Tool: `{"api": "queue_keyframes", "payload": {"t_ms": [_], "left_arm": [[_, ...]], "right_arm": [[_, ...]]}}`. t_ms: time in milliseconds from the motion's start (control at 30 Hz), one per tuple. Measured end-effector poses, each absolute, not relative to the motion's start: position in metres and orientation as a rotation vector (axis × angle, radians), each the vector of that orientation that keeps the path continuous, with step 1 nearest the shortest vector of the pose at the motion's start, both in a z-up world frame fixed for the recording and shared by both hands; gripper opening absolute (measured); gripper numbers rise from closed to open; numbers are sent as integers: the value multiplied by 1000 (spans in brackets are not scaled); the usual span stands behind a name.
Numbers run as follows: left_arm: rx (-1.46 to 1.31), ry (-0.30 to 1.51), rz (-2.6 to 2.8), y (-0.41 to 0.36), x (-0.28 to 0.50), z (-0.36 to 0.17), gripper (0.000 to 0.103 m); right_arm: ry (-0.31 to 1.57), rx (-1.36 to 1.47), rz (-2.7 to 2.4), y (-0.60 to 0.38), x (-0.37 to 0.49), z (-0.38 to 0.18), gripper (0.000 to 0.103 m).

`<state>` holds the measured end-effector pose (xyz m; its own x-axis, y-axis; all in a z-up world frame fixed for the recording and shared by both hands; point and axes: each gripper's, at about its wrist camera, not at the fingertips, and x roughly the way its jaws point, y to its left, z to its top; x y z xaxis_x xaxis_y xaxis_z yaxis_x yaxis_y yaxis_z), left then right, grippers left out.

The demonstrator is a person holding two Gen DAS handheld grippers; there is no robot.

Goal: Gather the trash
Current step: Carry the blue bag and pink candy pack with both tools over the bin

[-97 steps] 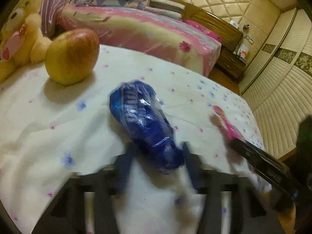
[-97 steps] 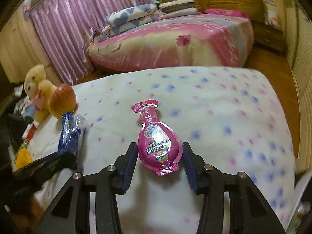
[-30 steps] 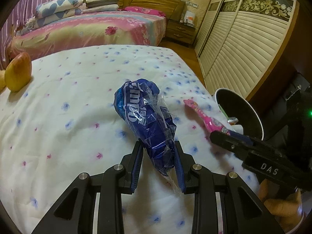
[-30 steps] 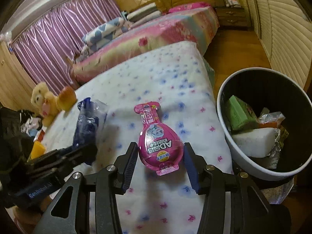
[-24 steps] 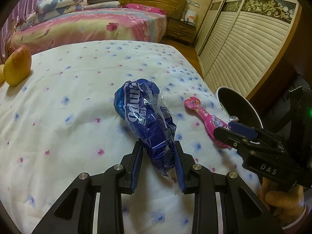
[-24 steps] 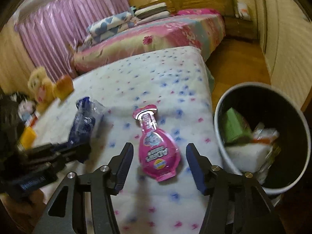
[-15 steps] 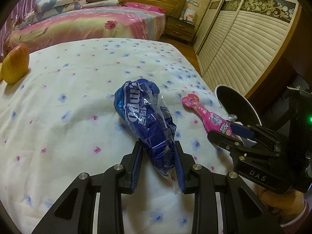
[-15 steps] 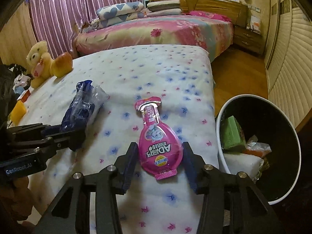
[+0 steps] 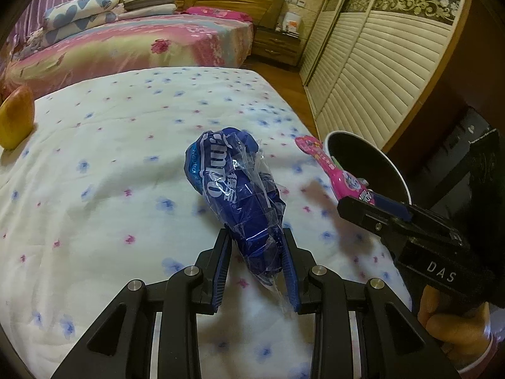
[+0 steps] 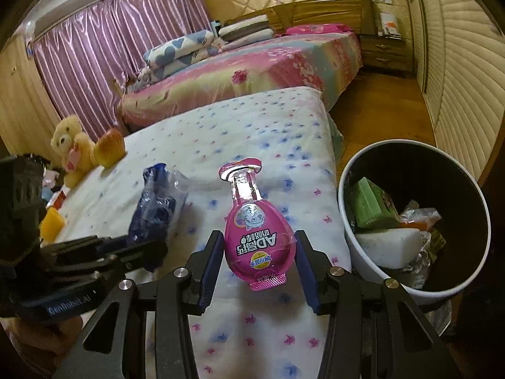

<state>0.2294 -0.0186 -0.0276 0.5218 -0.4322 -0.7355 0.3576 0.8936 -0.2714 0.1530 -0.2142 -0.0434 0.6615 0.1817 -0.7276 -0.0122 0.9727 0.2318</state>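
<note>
blue wrapper (image 9: 235,189), pink pouch (image 10: 257,237), both lifted

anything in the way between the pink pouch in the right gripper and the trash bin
Nothing visible. The pink pouch, held by the right gripper, has open space between it and the trash bin beside the bed; the bin's mouth is uncovered.

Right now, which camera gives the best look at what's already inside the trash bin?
The right wrist view. It looks down into the trash bin, showing a green box, a white block and crinkled wrappers. The left wrist view shows only the bin's white rim and dark inner wall; its contents are hidden.
</note>
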Motion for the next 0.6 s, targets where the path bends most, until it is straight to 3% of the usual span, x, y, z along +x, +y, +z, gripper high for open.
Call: {"api": "queue_keyframes", "payload": {"t_ms": [600], "left_arm": [[-40, 892, -518, -41, 221, -18, 30]], "right_arm": [[797, 295, 83, -233, 138, -34, 46]]}}
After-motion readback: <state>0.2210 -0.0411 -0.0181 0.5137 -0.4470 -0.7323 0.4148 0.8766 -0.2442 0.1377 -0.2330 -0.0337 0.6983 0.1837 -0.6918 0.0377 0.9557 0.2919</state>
